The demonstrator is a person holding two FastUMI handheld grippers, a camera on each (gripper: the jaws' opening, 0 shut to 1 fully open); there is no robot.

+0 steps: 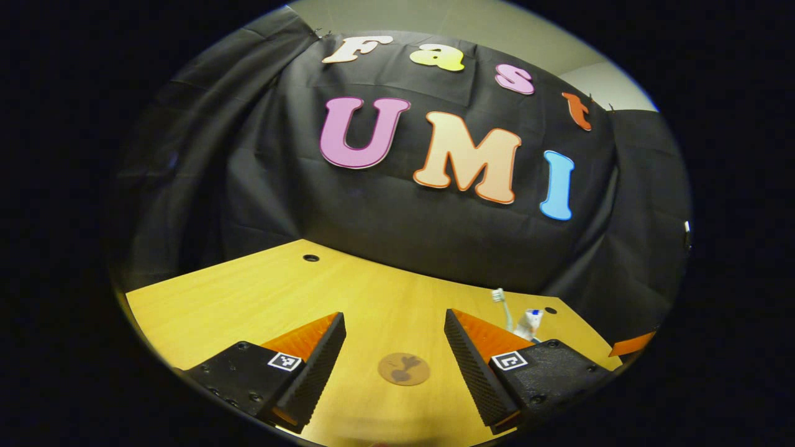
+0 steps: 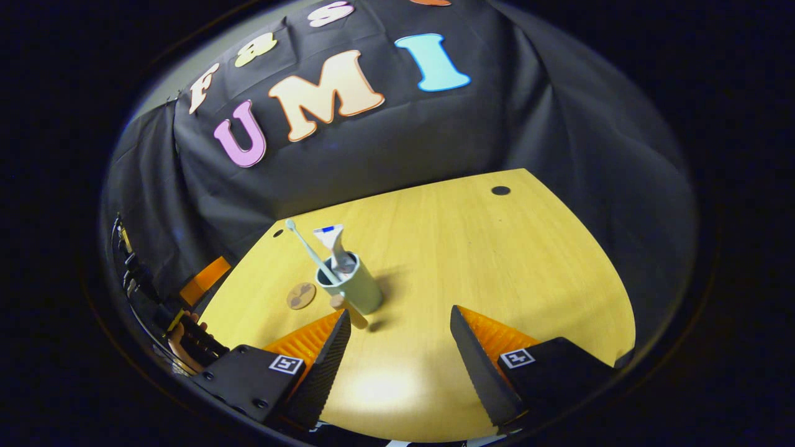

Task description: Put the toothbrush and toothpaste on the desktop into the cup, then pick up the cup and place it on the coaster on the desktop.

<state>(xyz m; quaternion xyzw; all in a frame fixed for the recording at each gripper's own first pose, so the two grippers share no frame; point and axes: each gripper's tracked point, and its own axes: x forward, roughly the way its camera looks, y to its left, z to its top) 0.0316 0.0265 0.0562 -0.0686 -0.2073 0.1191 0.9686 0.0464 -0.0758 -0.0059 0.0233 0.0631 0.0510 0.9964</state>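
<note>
A pale green cup (image 2: 357, 287) with a wooden handle stands upright on the wooden desktop (image 2: 497, 261). Inside it lean a light green toothbrush (image 2: 308, 248) and a white toothpaste tube (image 2: 334, 243). The round brown coaster (image 2: 301, 295) lies flat just left of the cup, apart from it. My right gripper (image 2: 400, 354) is open, hovering in front of the cup with nothing between its fingers. My left gripper (image 1: 394, 360) is open too, and the coaster (image 1: 404, 369) lies on the desk between its fingers. The toothbrush (image 1: 502, 305) and toothpaste (image 1: 530, 323) peek over its right finger.
A hand holding the other gripper (image 2: 186, 338) shows at the far left edge of the right gripper view, with an orange finger (image 2: 205, 280) beyond it. The desk has small dark cable holes (image 2: 500, 190) near its back corners. Black cloth walls close in behind.
</note>
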